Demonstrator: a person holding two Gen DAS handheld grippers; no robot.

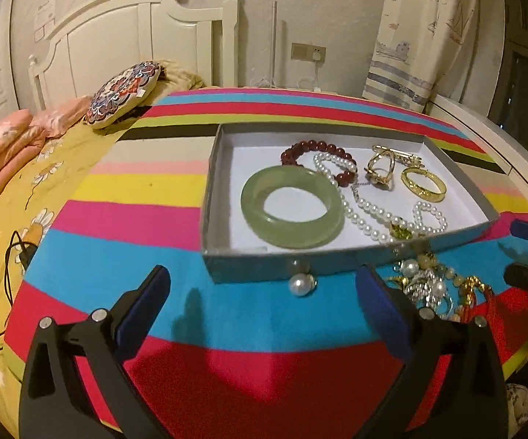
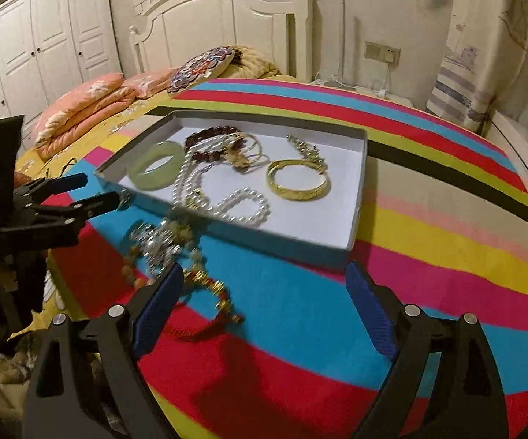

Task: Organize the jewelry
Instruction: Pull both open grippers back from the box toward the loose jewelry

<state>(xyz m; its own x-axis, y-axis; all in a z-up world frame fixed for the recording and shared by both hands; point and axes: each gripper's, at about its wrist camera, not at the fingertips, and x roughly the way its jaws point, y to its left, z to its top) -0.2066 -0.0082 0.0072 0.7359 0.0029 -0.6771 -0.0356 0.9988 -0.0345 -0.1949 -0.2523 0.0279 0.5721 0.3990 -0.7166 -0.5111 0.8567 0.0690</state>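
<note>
Blue-padded and spread wide, the left gripper [image 1: 264,285] held nothing, poised over the striped cloth [image 1: 117,256] just short of the grey tray [image 1: 209,190]'s near wall. A loose pearl earring [image 1: 302,283] lay between its fingers, against that wall. The right gripper [image 2: 264,281] was likewise spread and empty, off the tray's near right corner, with a red cord bracelet [image 2: 209,292] strung with gold beads just beside its left finger.

Outside the tray, against its near wall, sat a tangled heap of loose jewelry [image 2: 161,241]. Inside the tray, the jade bangle [image 1: 291,206] lay at the left, the dark red bead bracelet [image 1: 315,153] behind it, a pearl necklace [image 1: 374,208] trailing through the middle, thin gold rings [image 1: 381,168] toward the back and a gold bangle [image 1: 423,184] at the right.
</note>
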